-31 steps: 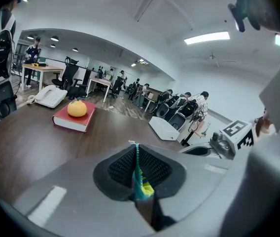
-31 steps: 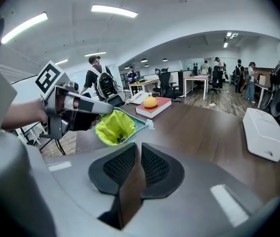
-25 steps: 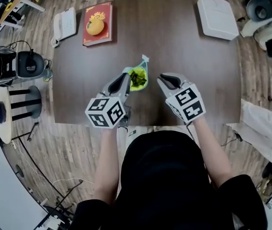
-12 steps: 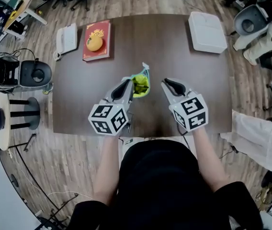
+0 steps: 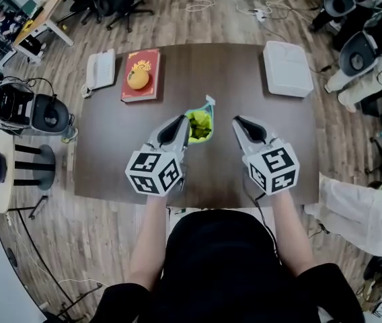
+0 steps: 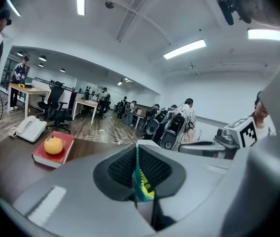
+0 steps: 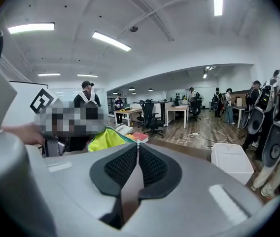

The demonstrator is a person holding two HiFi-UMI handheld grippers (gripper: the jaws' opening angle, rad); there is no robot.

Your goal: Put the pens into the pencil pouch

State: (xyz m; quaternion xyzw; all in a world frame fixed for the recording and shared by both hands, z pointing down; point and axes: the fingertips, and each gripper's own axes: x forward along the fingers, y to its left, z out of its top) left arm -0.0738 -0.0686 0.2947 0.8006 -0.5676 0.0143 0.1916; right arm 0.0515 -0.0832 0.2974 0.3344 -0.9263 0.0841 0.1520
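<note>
The left gripper (image 5: 179, 122) pinches the teal edge of the pencil pouch (image 5: 200, 124) in the centre of the frame, over the table (image 5: 110, 153). The right gripper (image 5: 239, 122) has just been closing; its jaws meet on nothing.

Head view steeply down on dark brown wooden table (image 5: 231, 79), gripper views near-level across it, sharing red hardcover book (image 5: 150, 66).

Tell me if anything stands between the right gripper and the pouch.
Nothing visible does. The left gripper pinches the edge of the pouch. In the head view only bare table shows between the pouch and the right gripper, whose jaws have just been closing on nothing.
</note>
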